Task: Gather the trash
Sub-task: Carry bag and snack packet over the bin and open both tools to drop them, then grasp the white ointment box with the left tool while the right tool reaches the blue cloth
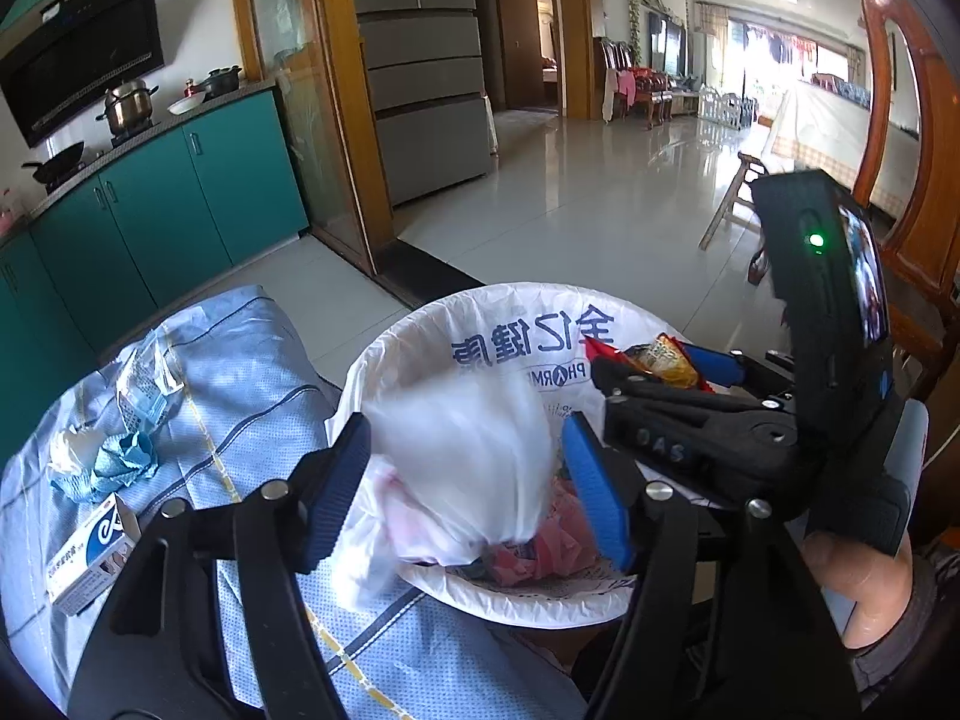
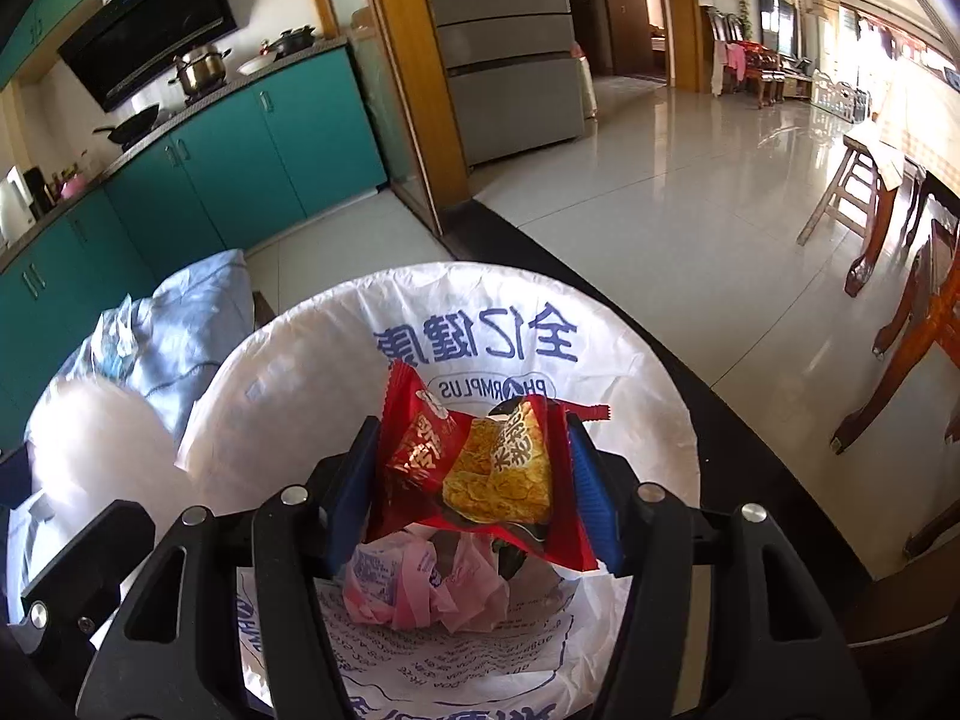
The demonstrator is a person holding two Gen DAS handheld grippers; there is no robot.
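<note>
Bin (image 1: pixel 414 324) right of table (image 1: pixel 252 360); box (image 1: pixel 90 558) on table.

The left tool (image 1: pixel 468 480) hangs over the lined bin (image 1: pixel 420 324), a blurred white plastic bag (image 1: pixel 456 456) between its spread pads, seemingly loose. At nine o'clock, crumpled wrappers (image 1: pixel 114 456) lie on the worktop (image 1: pixel 252 360).

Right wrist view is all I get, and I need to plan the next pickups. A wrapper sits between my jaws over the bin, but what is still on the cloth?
Observer: A small box lies on the cloth, at its near end.
Operator: Anything else there?
Observer: Crumpled blue paper lies just beyond the box.
Operator: Where's the left gripper?
Observer: The left gripper is over the bin, with a blurred white bag between its spread fingers.
</note>
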